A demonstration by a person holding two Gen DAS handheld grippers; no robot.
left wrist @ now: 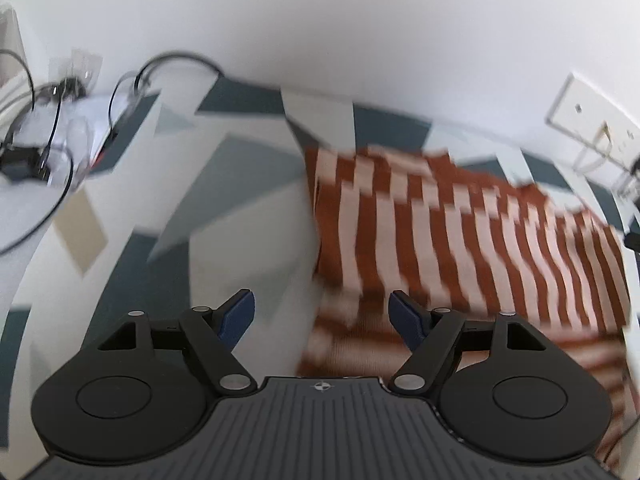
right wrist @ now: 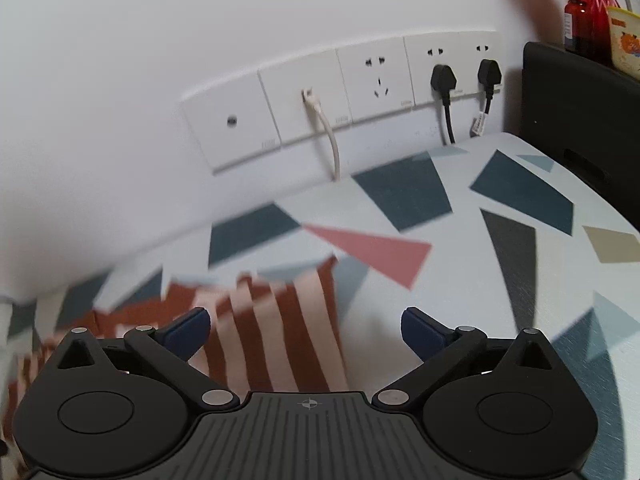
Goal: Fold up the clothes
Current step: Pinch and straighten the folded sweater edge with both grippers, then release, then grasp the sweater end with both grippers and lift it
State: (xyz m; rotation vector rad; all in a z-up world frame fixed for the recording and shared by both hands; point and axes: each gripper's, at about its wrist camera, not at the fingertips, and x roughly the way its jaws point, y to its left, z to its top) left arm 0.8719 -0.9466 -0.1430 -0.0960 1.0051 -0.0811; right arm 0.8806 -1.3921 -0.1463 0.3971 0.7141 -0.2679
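A rust-and-cream striped garment (left wrist: pixel 460 232) lies on a table with a geometric-patterned cloth (left wrist: pixel 224 208). In the left wrist view my left gripper (left wrist: pixel 322 316) is open and empty above the garment's left edge. A nearer fold of the garment lies under it. In the right wrist view my right gripper (right wrist: pixel 306 330) is open and empty, with a corner of the striped garment (right wrist: pixel 276 332) between and below its fingers. The views are blurred.
Black cables and small devices (left wrist: pixel 44 140) lie at the table's far left. A white wall with a row of sockets (right wrist: pixel 344 92), two black plugs and a white cable runs along the back. A black box (right wrist: pixel 580 120) with red bottles stands at the right.
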